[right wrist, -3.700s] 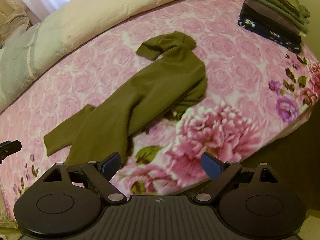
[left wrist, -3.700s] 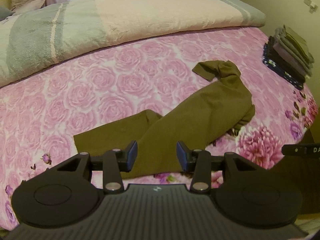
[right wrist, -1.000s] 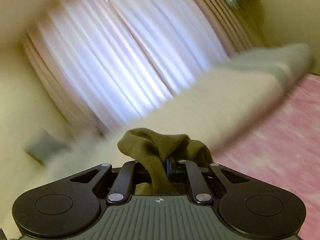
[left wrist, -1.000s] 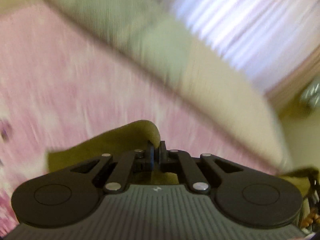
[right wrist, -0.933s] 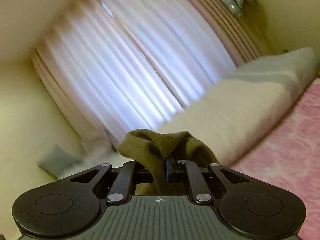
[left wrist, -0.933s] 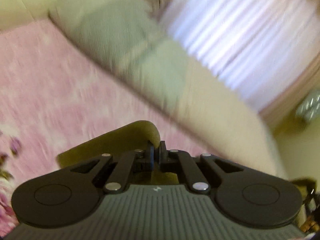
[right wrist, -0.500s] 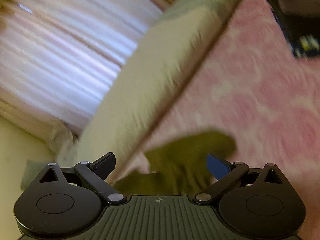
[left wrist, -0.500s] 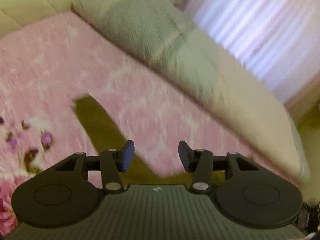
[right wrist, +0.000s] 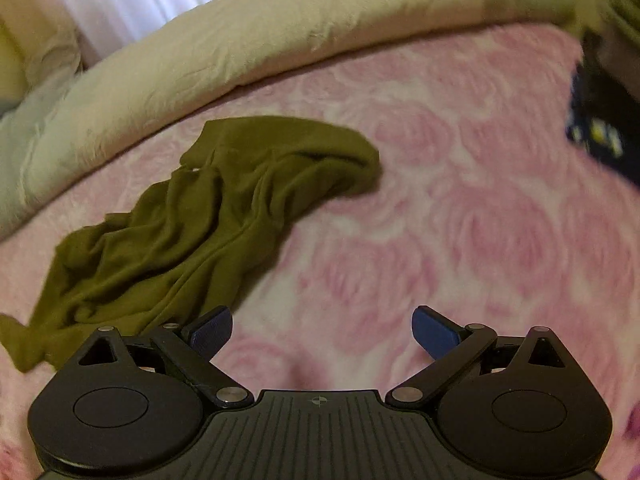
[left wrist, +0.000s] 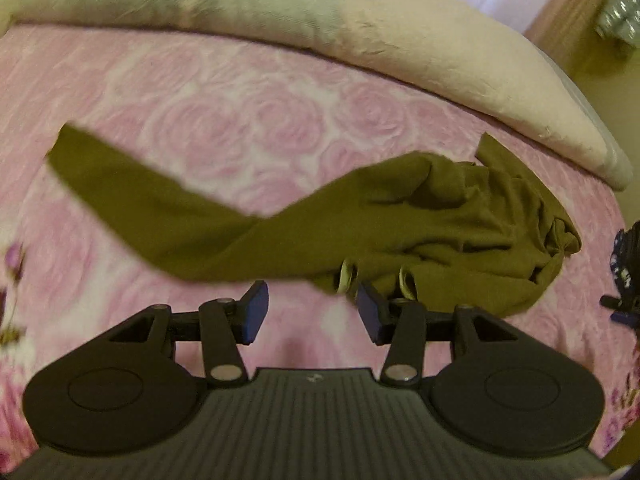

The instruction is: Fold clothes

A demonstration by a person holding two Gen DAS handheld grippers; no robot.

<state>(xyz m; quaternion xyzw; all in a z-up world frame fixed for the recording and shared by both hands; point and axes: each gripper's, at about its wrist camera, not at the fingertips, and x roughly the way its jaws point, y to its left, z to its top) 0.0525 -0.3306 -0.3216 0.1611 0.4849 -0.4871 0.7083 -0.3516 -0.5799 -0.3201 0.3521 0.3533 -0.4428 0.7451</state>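
Both grippers, left (left wrist: 311,307) and right (right wrist: 322,330), have just been spread, empty, beside the crumpled olive garment (left wrist: 420,232) on the pink rose-patterned bedspread (right wrist: 460,220).

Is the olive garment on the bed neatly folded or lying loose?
Lying loose. The olive garment sprawls crumpled on the pink bedspread, one long part stretched sideways, its bulk bunched in wrinkles.

One olive-green garment (left wrist: 440,232) lies on the bed (left wrist: 248,120), and it is the only loose piece of clothing there; two pale eyelet rings (left wrist: 347,282) show on its near edge. One cream and grey-green duvet (left wrist: 400,36) lies rolled along the far side of the bed. One stack of folded clothes (right wrist: 600,92) sits at the far right, blurred past counting its layers, and two grippers are in view, the left gripper (left wrist: 310,312) and the right gripper (right wrist: 322,330).
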